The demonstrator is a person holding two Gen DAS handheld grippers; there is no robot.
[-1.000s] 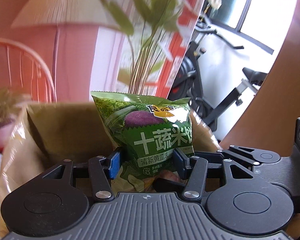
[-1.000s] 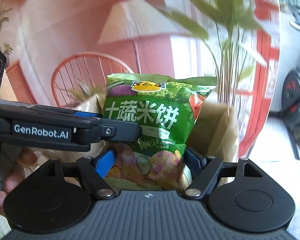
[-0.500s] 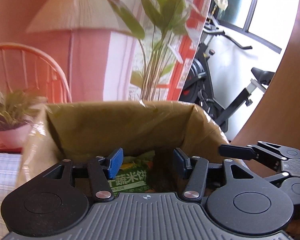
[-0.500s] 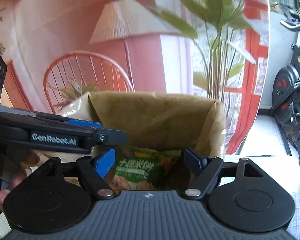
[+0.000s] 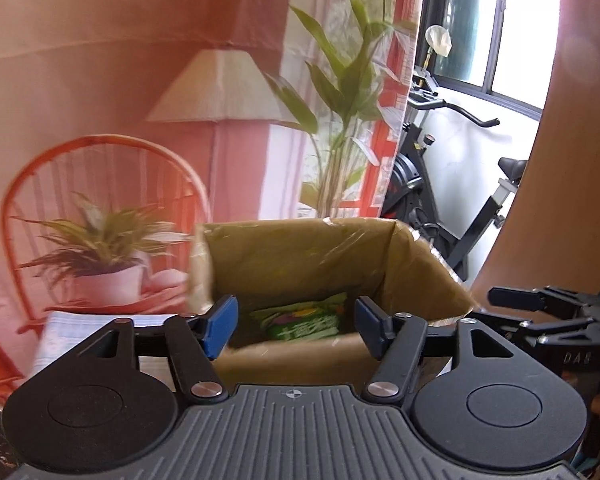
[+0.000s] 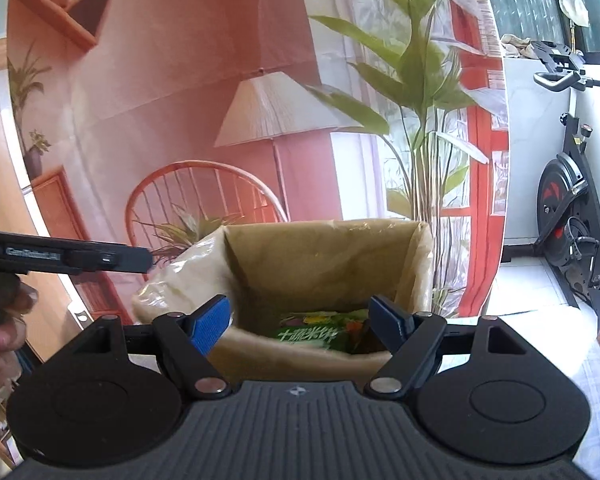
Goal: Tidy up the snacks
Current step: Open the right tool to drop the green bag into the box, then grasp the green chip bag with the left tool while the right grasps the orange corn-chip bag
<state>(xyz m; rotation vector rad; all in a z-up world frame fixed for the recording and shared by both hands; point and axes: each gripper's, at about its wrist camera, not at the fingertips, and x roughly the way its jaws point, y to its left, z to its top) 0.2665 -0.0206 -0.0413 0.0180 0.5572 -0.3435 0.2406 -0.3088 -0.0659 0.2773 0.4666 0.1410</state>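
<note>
Snack packets point(image 5: 305, 321) lie in the box point(image 5: 332, 364); both grippers angled down, left fingers point(image 5: 220, 322) opening, right fingers point(image 6: 210, 326) released

Glossy film snack packet point(image 6: 312, 332); tape-glazed cardboard box point(image 6: 328, 256)

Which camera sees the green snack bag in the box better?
The right wrist view: the green snack bag lies in the cardboard box and its white letters read clearly. In the left wrist view the bag is blurrier, lettering unreadable.
</note>
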